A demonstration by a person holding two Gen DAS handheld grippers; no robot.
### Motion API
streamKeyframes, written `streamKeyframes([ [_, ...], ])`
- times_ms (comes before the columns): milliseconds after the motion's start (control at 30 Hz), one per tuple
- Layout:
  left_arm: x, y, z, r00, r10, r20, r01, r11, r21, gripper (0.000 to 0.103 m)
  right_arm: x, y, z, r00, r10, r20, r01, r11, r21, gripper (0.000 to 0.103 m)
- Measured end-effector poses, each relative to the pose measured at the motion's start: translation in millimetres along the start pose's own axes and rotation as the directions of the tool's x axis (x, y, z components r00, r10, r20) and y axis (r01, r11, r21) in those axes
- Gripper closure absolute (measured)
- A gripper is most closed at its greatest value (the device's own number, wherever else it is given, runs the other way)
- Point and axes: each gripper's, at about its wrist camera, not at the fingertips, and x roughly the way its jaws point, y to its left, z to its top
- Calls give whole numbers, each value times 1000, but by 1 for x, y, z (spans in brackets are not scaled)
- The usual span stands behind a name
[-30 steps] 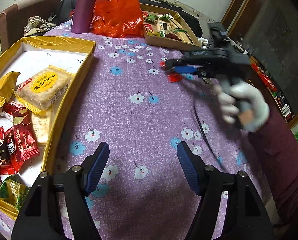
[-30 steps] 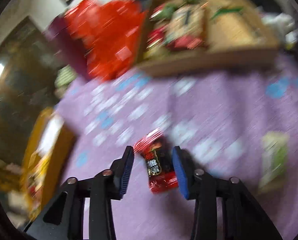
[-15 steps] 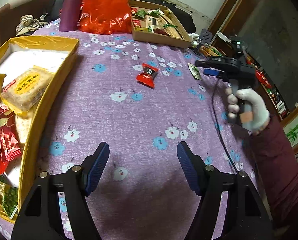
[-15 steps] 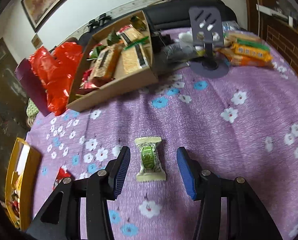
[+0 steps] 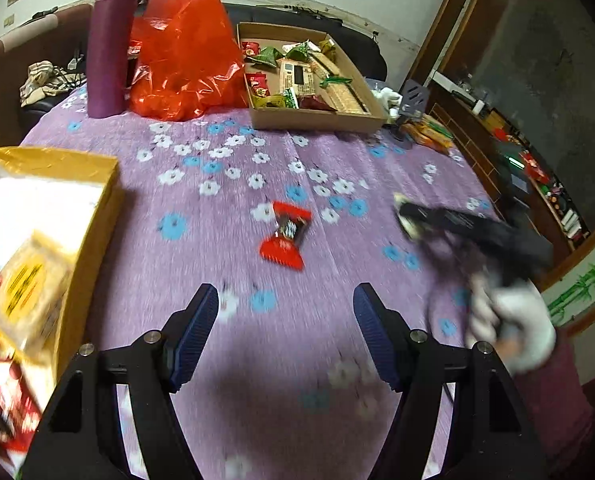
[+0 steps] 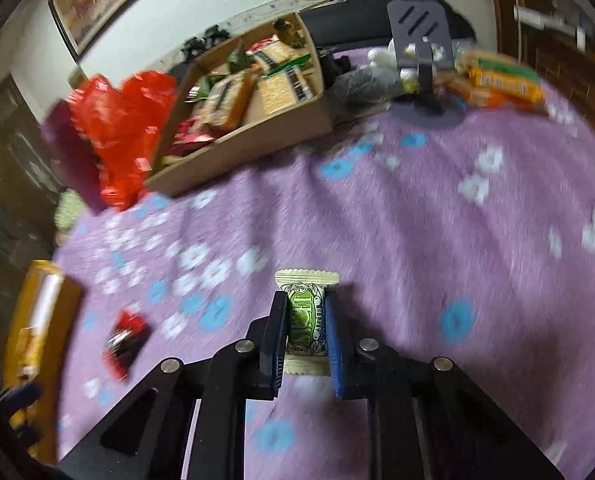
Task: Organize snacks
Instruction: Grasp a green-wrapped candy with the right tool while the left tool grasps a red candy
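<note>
On the purple flowered tablecloth (image 6: 417, 240), a green snack packet (image 6: 305, 316) is pinched by the right gripper (image 6: 306, 332). Nothing is held by the spread left gripper (image 5: 285, 332), near a red snack packet (image 5: 285, 236).

Both wrist views angled down, close over purple floral tablecloth (image 5: 225, 240); shared: red snack packet (image 5: 284, 236), cardboard snack tray (image 6: 249, 148).

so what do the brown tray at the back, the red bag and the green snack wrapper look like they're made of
Brown tray: looks like plain cardboard, matte, with raw tan walls. Red bag: thin plastic film, glossy, crinkled and see-through. Green snack wrapper: probably printed plastic film with crimped, serrated ends.
</note>
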Motion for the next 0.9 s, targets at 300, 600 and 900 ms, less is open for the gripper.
streamKeyframes([
  [300,75,-19,21,990,119,-80,-105,981,164,34,-5,7,-23,987,159,-28,-159,987,2,84],
  [600,104,-32,35,984,172,-50,-153,952,266,34,-4,6,-24,981,192,-39,-192,981,-4,82],
  [900,95,-42,28,992,125,-15,-115,951,288,71,-4,14,-26,988,154,-26,-155,987,-44,82],
])
